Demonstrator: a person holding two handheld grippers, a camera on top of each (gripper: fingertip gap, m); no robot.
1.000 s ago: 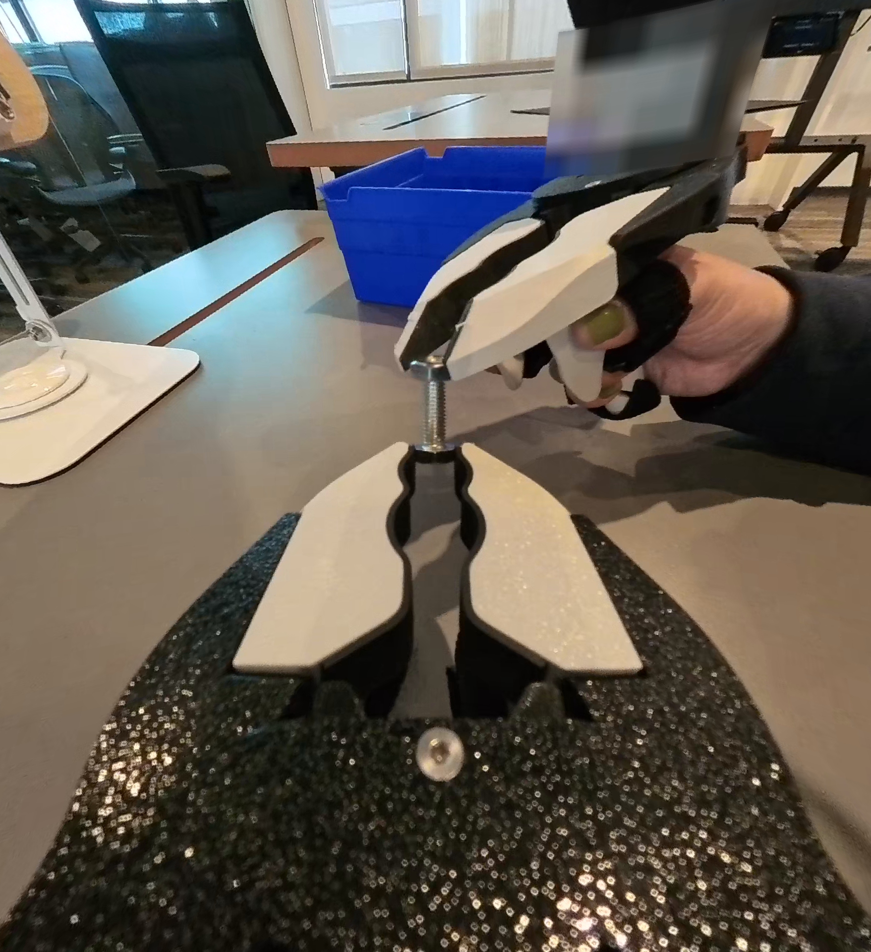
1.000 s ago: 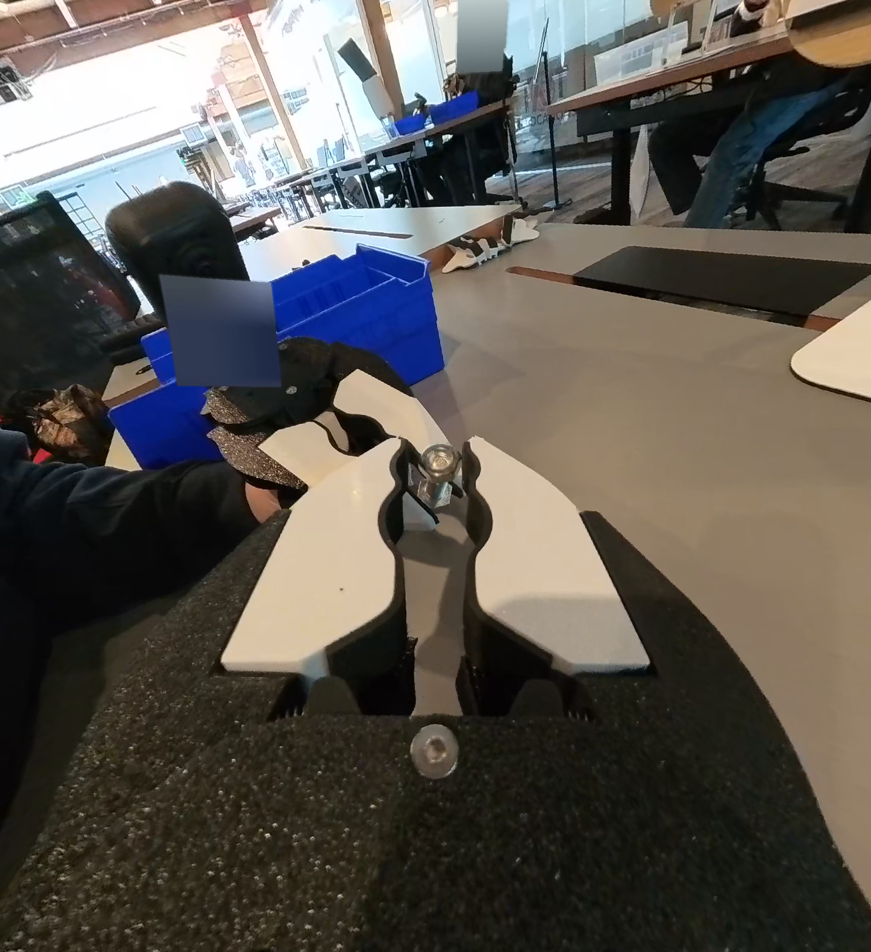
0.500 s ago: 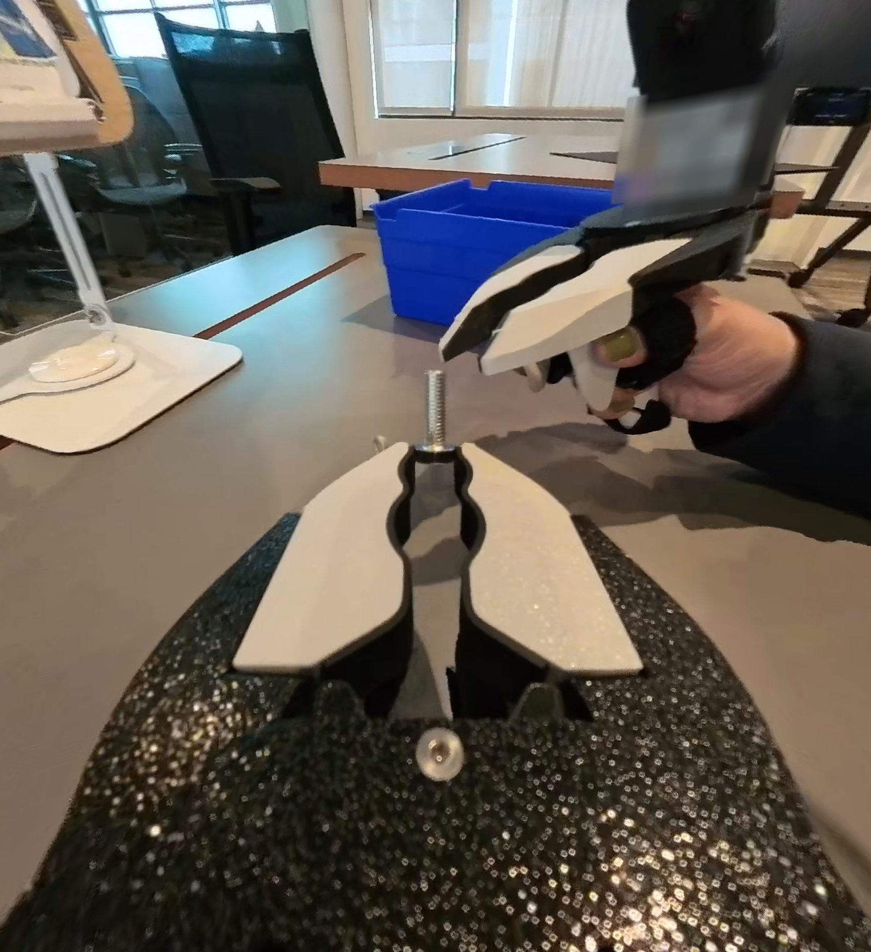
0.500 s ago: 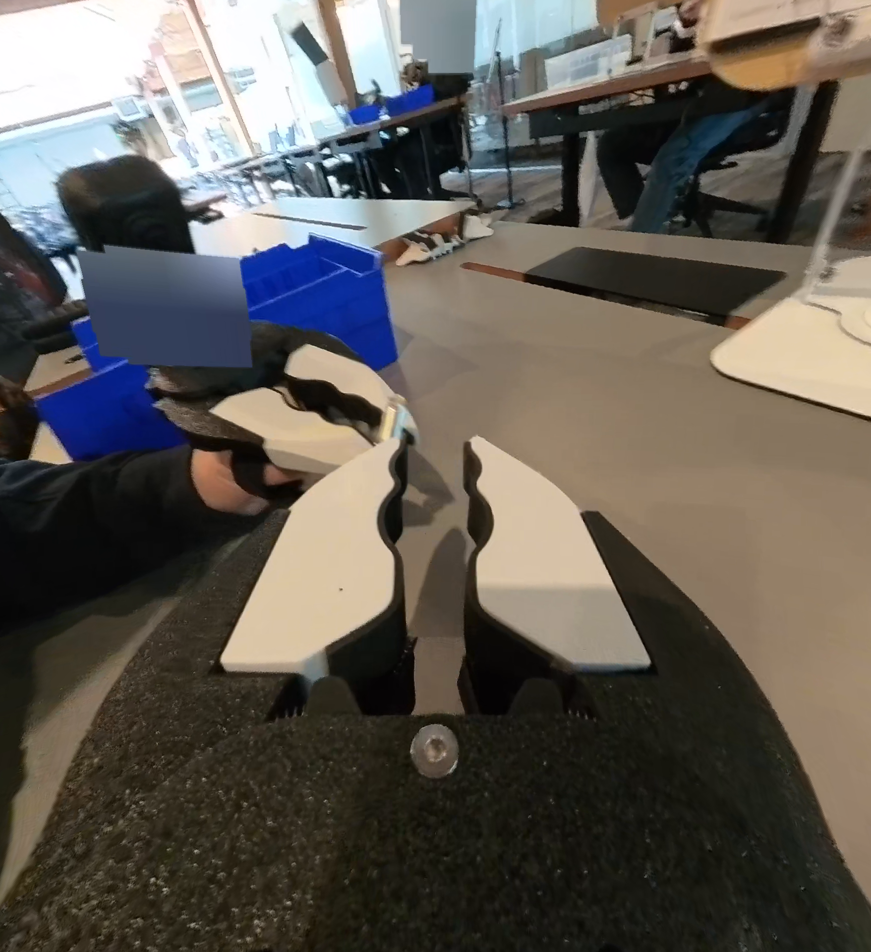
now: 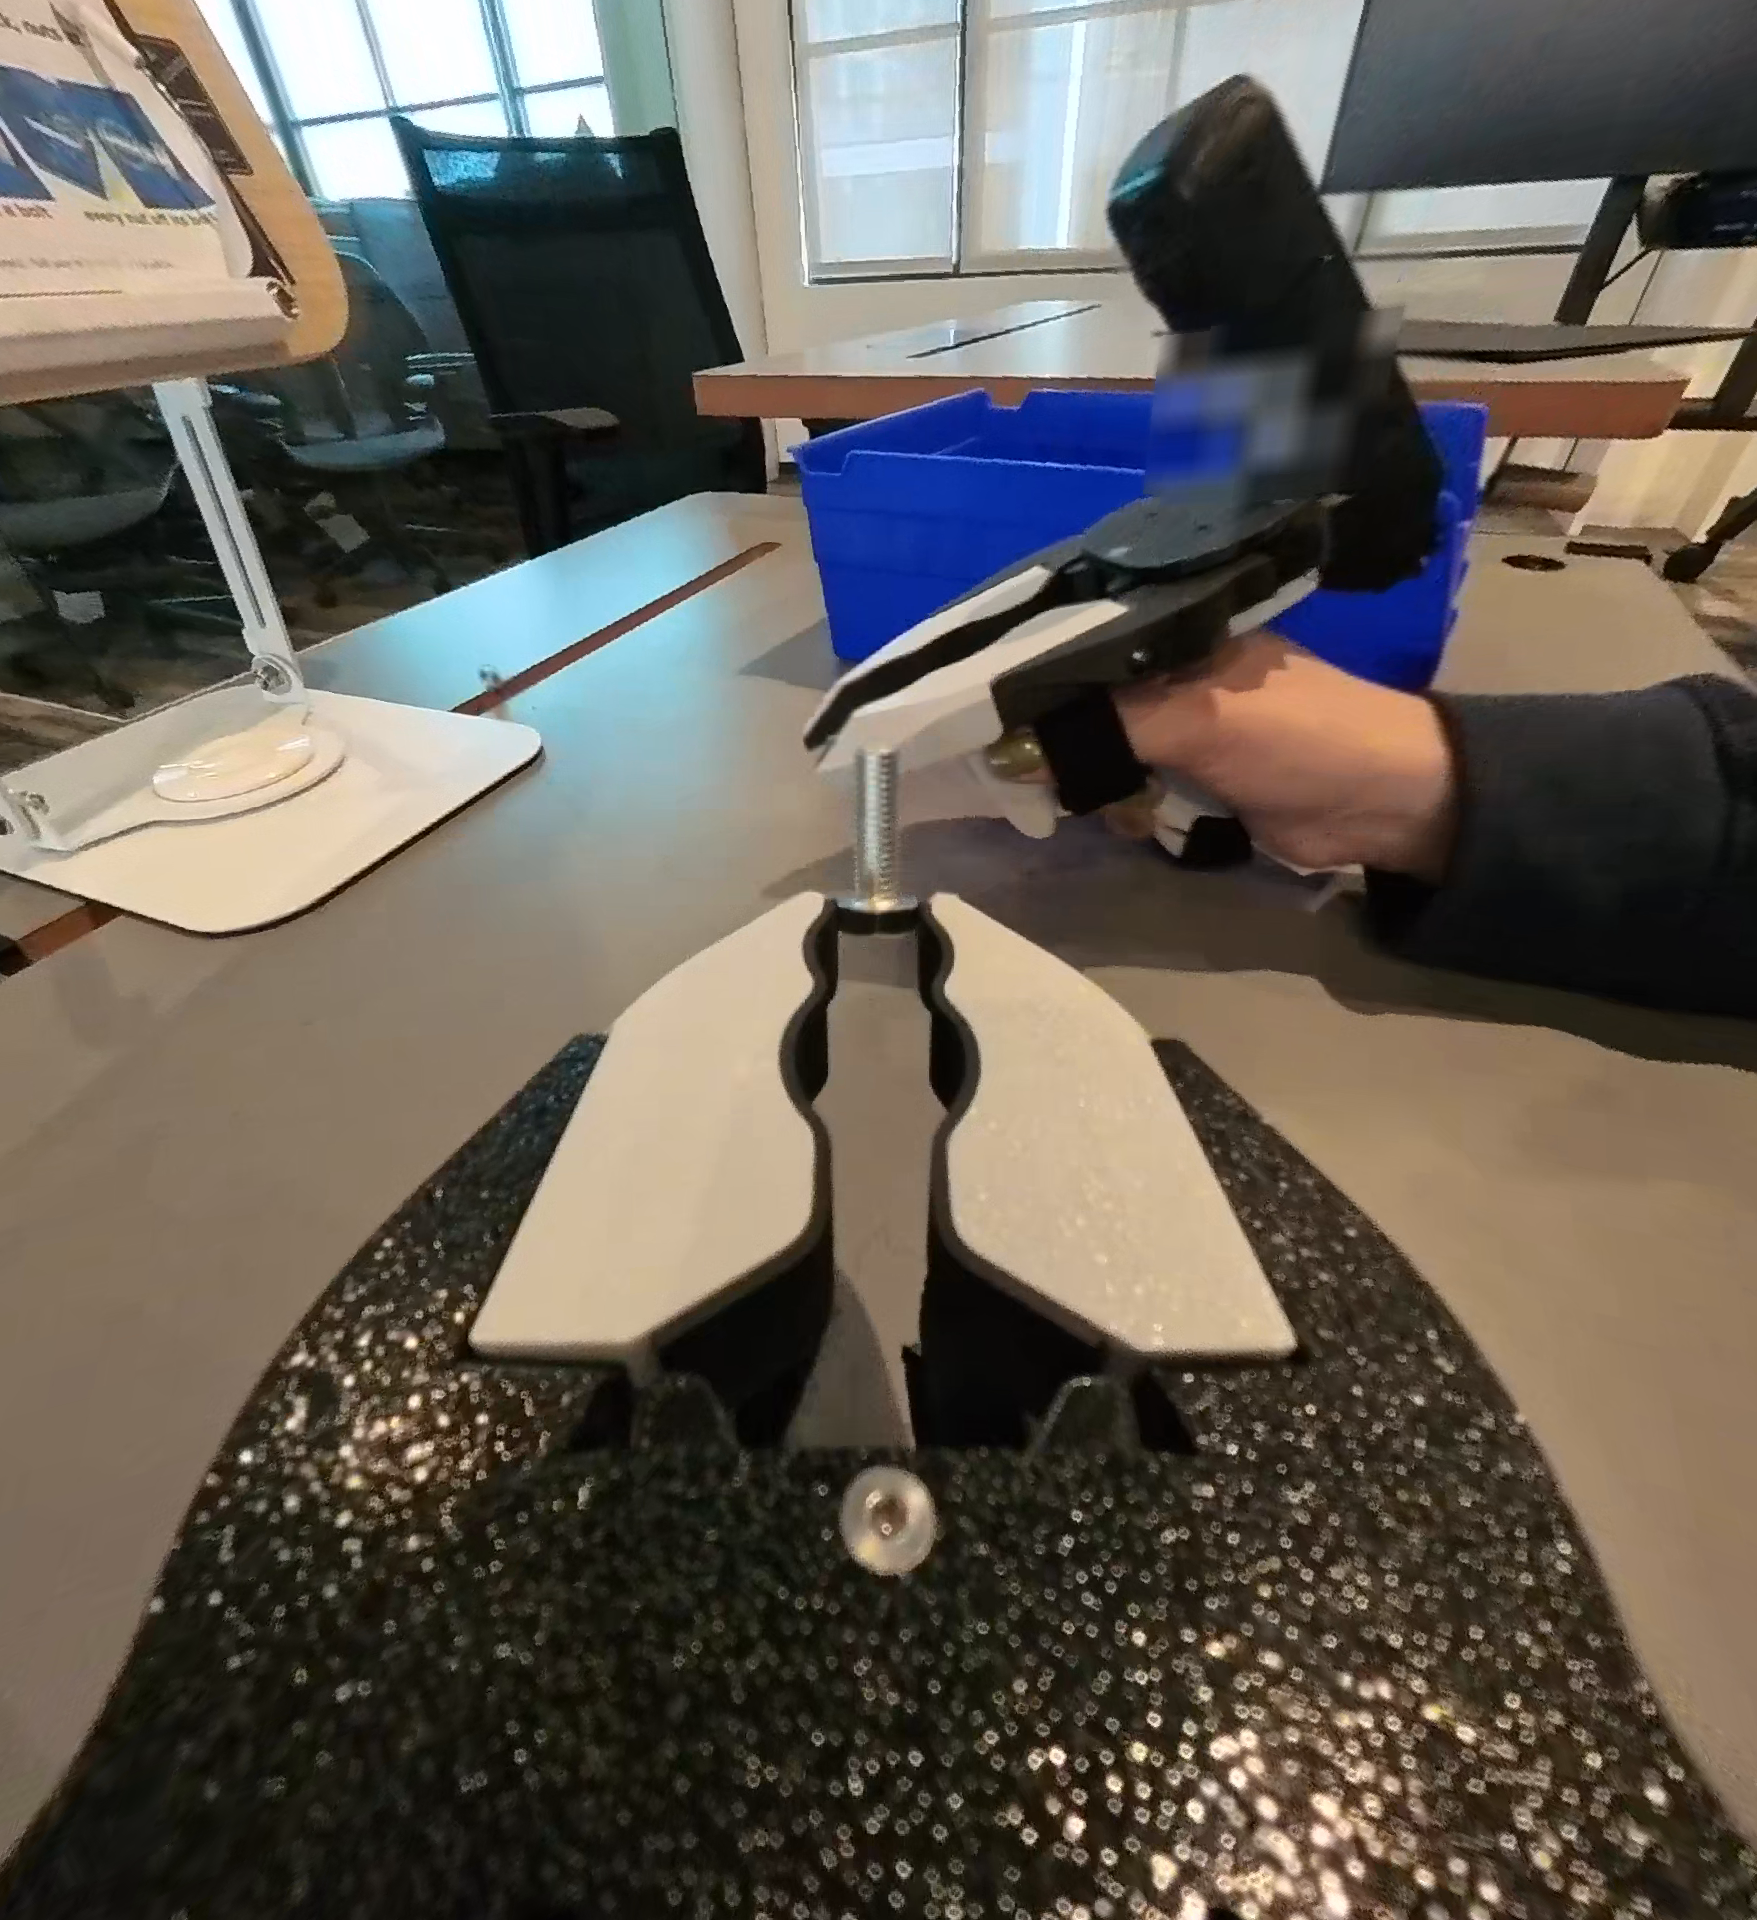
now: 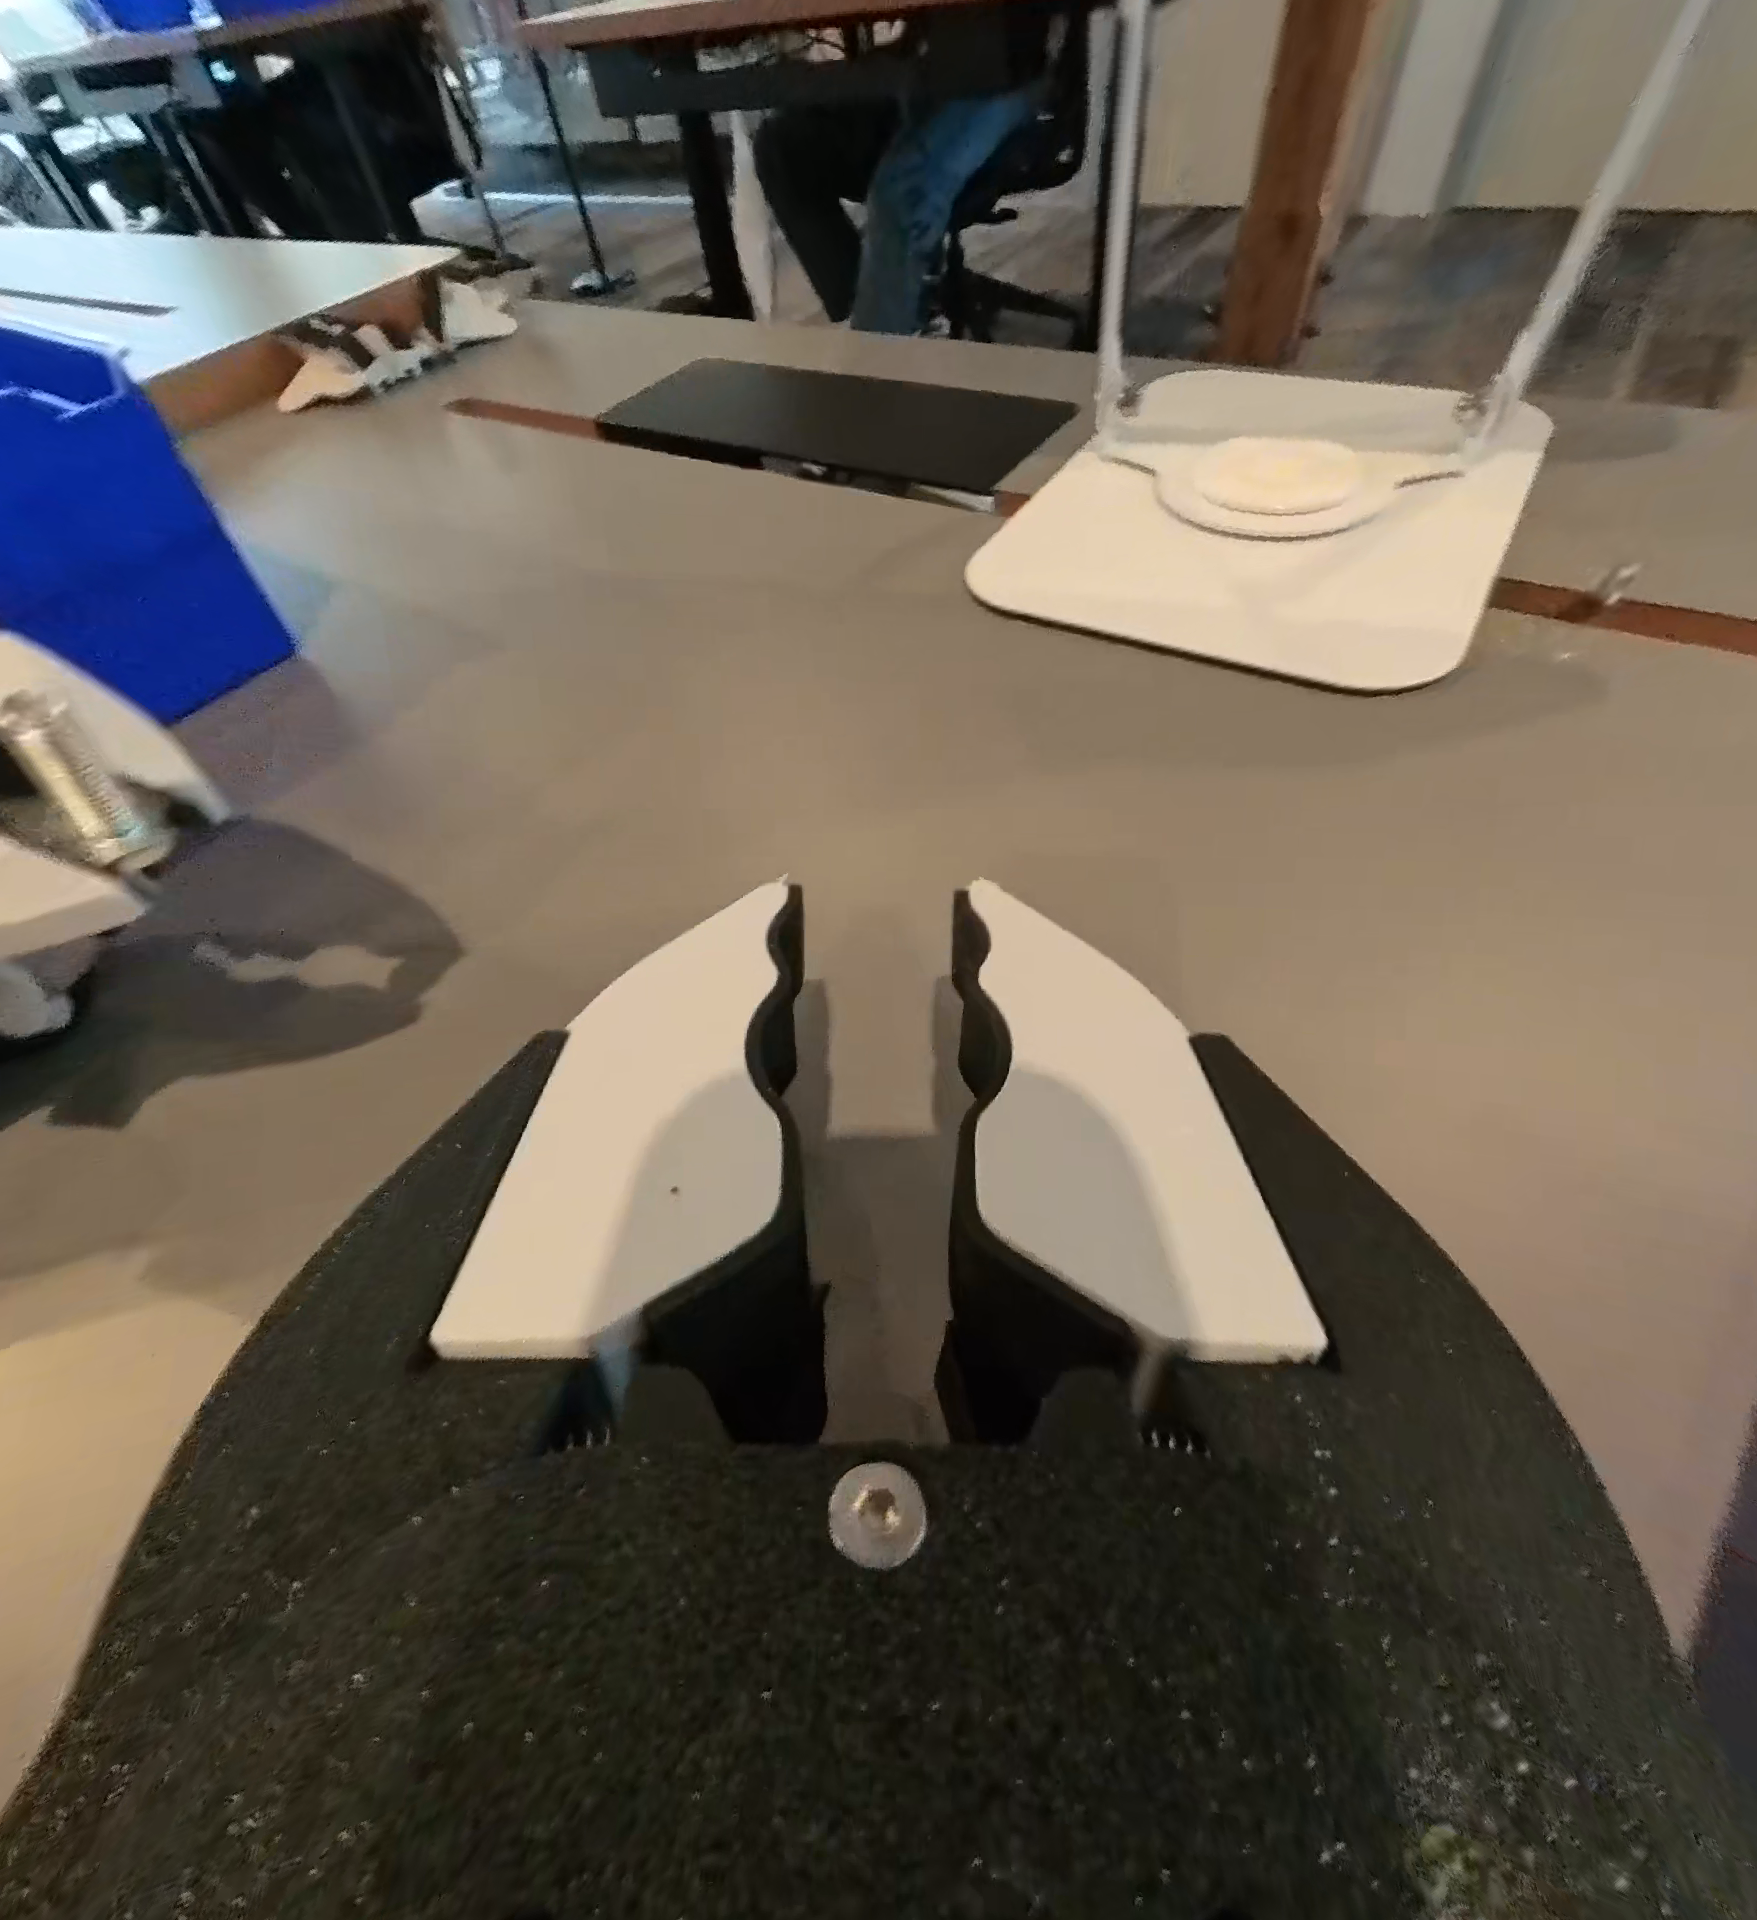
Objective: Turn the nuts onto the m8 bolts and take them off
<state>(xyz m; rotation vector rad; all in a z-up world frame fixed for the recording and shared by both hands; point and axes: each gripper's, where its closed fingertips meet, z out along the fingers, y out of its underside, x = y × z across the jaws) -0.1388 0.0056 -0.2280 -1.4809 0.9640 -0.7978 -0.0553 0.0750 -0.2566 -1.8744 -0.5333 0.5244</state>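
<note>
The grey table (image 6: 645,665) spreads under both your claws, blue bin (image 5: 957,520) beyond them. Your right gripper (image 6: 874,904) is spread, nothing between its fingers. Your left gripper (image 5: 876,914) pinches the bolt (image 5: 876,821) by its head, threads upright, no nut on them.

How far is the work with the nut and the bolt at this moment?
Done: the bolt has bare thread, no nut on it. In hand: the left gripper clamps the bolt's head, shaft upright. The right gripper is open and empty beside it. Left: no nut is visible, so I cannot tell which step comes next.
</note>
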